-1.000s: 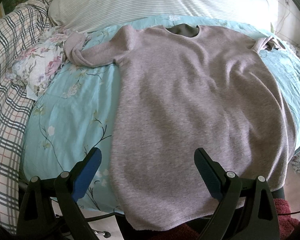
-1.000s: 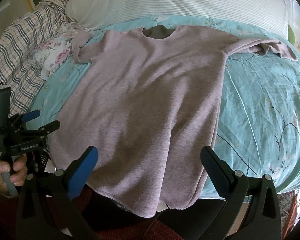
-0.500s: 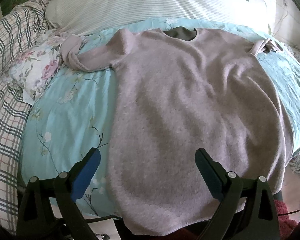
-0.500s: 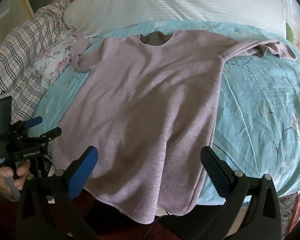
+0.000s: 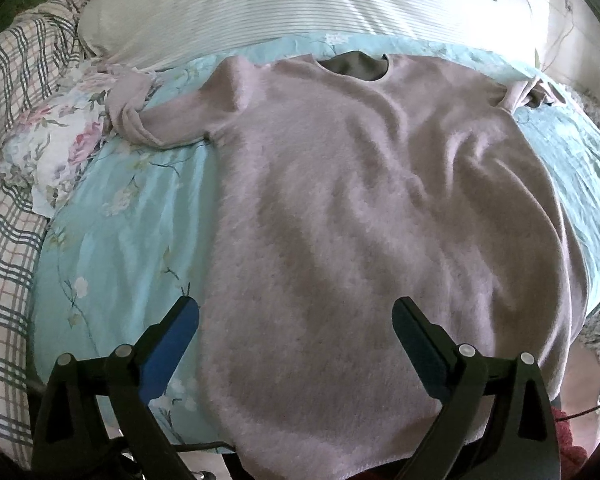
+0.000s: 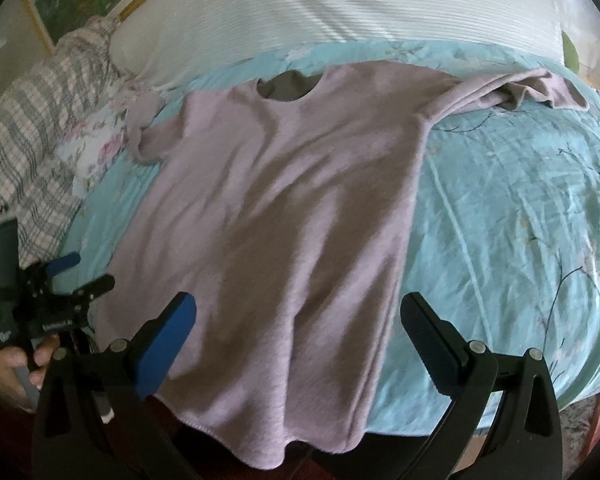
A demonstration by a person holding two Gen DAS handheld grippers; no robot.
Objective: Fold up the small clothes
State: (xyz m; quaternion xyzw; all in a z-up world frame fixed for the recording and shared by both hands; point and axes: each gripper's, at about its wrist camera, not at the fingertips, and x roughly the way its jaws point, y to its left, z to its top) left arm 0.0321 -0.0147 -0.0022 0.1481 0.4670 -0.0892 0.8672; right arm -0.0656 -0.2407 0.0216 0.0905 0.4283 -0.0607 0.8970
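Observation:
A mauve long-sleeved sweater [image 5: 360, 220] lies spread flat on the light blue floral bedsheet [image 5: 120, 248], neck hole toward the pillow; it also shows in the right wrist view [image 6: 292, 220]. Its hem hangs over the near bed edge. The left sleeve [image 5: 140, 120] is bunched up; the right sleeve [image 6: 520, 92] lies crumpled sideways. My left gripper [image 5: 296, 328] is open and empty above the lower left hem. My right gripper [image 6: 300, 320] is open and empty above the lower right hem. The left gripper [image 6: 64, 276] also appears at the left of the right wrist view.
A striped white pillow [image 6: 340, 4] lies across the head of the bed. A plaid blanket [image 5: 8, 216] and a floral cloth [image 5: 68, 144] lie at the left. Bare sheet [image 6: 520, 220] extends right of the sweater. Dark red floor [image 5: 568, 440] shows below the bed edge.
Both grippers have moved forward and slightly up over the sweater's lower part. The sweater has not moved. Both stay open.

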